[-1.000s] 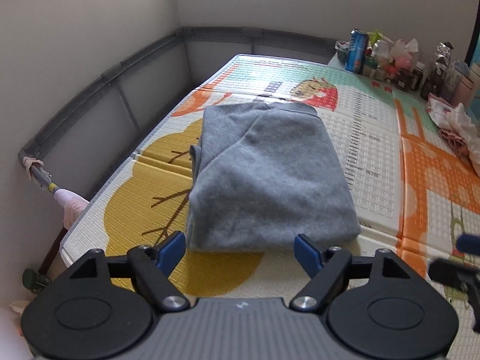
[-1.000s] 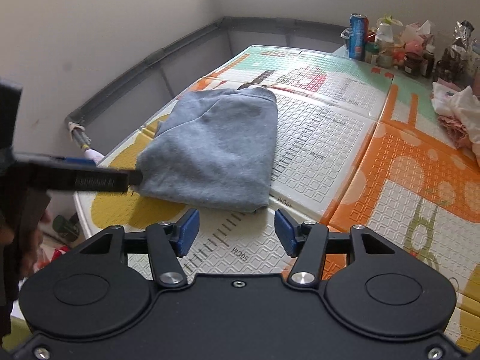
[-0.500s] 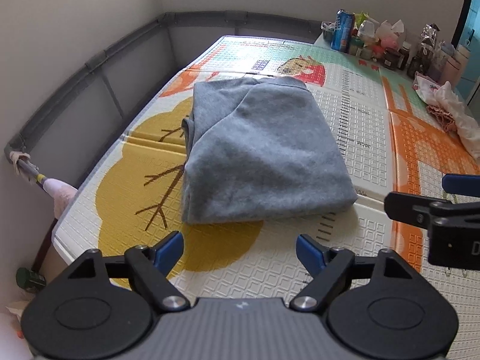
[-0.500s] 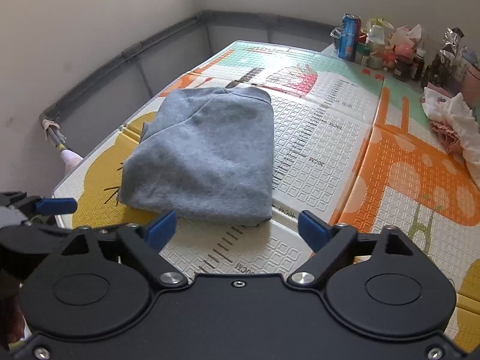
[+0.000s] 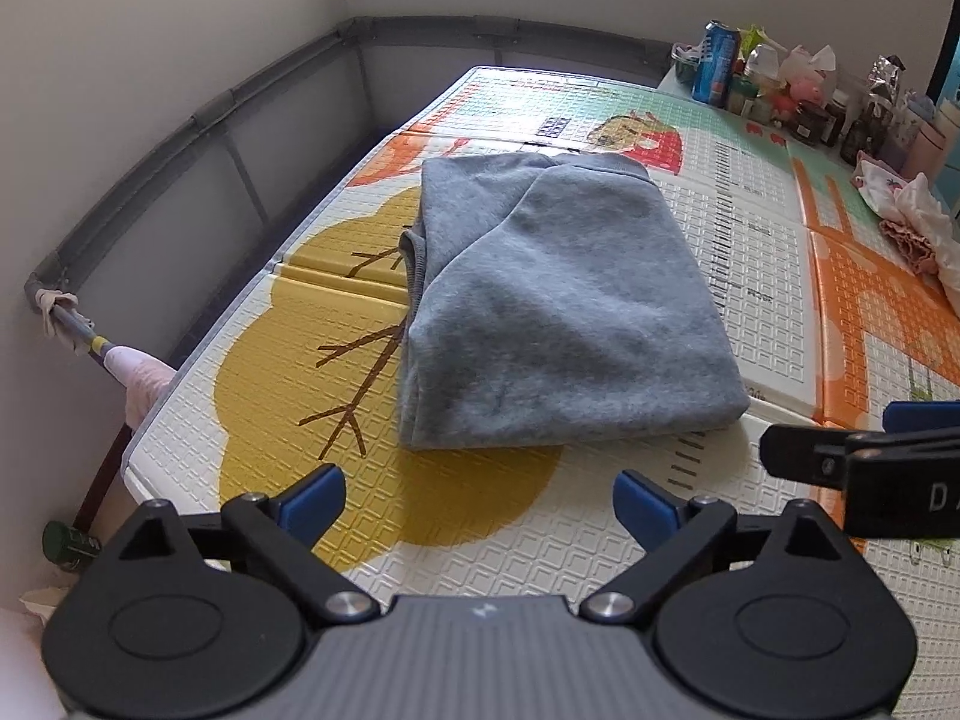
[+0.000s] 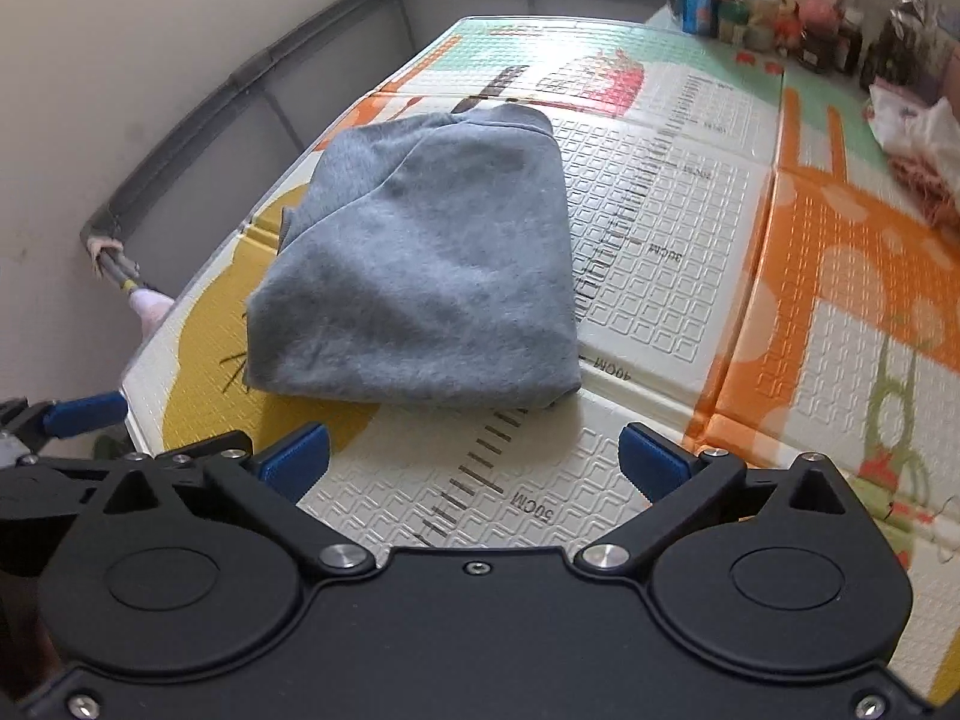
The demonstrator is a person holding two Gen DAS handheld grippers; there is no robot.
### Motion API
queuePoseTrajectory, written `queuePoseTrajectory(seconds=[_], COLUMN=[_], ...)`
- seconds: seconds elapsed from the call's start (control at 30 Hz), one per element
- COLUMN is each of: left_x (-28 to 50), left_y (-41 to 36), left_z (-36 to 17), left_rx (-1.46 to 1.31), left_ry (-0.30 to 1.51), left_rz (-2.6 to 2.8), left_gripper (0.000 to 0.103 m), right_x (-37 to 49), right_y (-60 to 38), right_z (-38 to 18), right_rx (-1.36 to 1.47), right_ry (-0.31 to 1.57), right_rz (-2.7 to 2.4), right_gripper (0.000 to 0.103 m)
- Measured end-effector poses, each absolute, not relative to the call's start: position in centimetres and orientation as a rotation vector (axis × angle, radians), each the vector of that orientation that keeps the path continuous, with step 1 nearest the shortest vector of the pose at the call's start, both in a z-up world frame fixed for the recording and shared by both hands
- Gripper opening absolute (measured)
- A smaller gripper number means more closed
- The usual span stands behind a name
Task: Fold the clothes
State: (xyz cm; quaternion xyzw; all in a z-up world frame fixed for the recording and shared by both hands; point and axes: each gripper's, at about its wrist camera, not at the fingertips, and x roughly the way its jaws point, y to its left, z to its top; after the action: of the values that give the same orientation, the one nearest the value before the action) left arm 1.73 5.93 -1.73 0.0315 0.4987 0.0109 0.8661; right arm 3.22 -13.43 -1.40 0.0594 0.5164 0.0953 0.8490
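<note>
A grey sweatshirt [image 5: 558, 306] lies folded into a thick rectangle on the patterned play mat [image 5: 420, 516]; the right wrist view shows it too [image 6: 432, 264]. My left gripper [image 5: 480, 501] hangs open just short of the garment's near edge, with nothing between its blue pads. My right gripper [image 6: 474, 459] is open too and sits close to the near right corner of the fold. In the left wrist view, the right gripper juts in from the right edge. One blue pad [image 6: 84, 414] of the left gripper shows at the left of the right wrist view.
A can [image 5: 715, 63], bottles and jars crowd the far right corner. Crumpled white and pink cloth [image 5: 912, 228] lies at the right edge. A grey rail [image 5: 198, 120] runs along the wall on the left, where the mat ends.
Both grippers pulled back from the sweatshirt and sit a little higher. The right gripper's jaws opened wider. The sweatshirt stayed put.
</note>
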Motion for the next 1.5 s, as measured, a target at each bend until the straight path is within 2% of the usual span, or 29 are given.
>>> queuePoseTrajectory(seconds=[0.47,0.97,1.5], left_x=[2.1,2.8,3.2], left_y=[4.6,7.2,5.1], left_z=[-1.6,-1.1,-0.5], left_rx=[0.087,-0.132,0.007], left_ry=[1.028,1.054,1.022], left_rz=[0.027,0.105,0.112], left_gripper=[0.100,0.100,0.100], right_x=[3.6,3.3,3.0], right_y=[-13.5,-13.7,-13.2], right_z=[-0.4,0.4,0.8], right_rx=[0.022,0.035,0.017], right_ry=[1.071,1.050,1.045], right_rz=[0.095,0.088,0.119], right_gripper=[0.103,0.102,0.102])
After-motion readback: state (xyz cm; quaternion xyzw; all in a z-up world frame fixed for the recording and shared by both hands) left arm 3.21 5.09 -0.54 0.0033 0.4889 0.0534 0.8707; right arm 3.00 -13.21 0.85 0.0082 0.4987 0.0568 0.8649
